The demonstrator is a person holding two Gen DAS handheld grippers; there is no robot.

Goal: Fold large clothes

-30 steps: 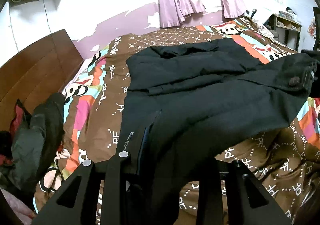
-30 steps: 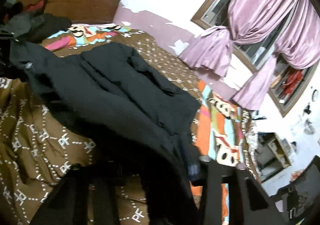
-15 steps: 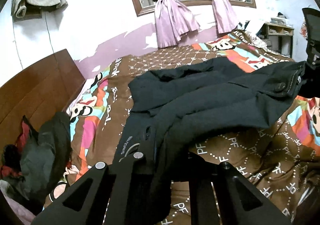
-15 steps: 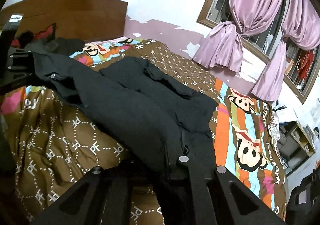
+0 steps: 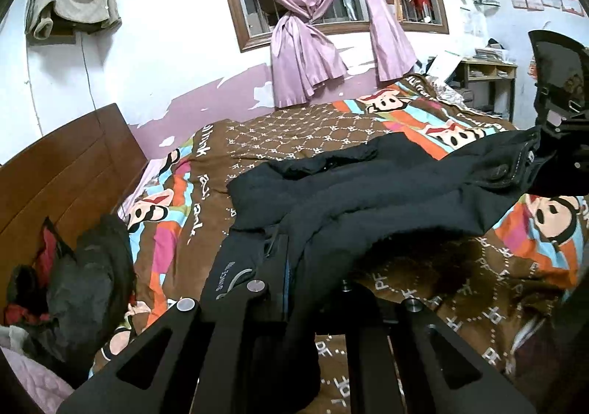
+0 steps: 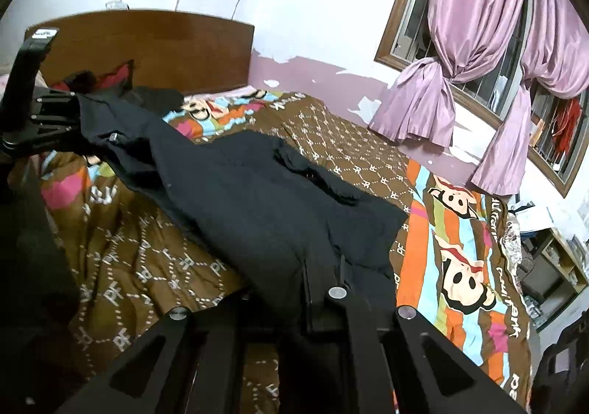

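A large black jacket (image 5: pixel 368 200) lies across the patterned bed (image 5: pixel 302 134), its near edge lifted off the cover. My left gripper (image 5: pixel 294 289) is shut on the jacket's left corner. My right gripper (image 6: pixel 294 300) is shut on the jacket's (image 6: pixel 250 200) other corner. Each gripper shows in the other's view, the right one (image 5: pixel 552 160) at the far right and the left one (image 6: pixel 55 119) at the far left, with the lifted edge stretched between them. The far part of the jacket rests on the bed (image 6: pixel 360 156).
A pile of dark and red clothes (image 5: pixel 73 281) lies by the wooden headboard (image 5: pixel 62 171). Pink curtains (image 5: pixel 305 46) hang at the window behind the bed. A desk with shelves (image 5: pixel 486 79) stands at the right. A black chair (image 5: pixel 559 57) is near the right gripper.
Both grippers have risen and pulled back, lifting the jacket's near edge higher off the bed. Both stayed shut on the jacket.
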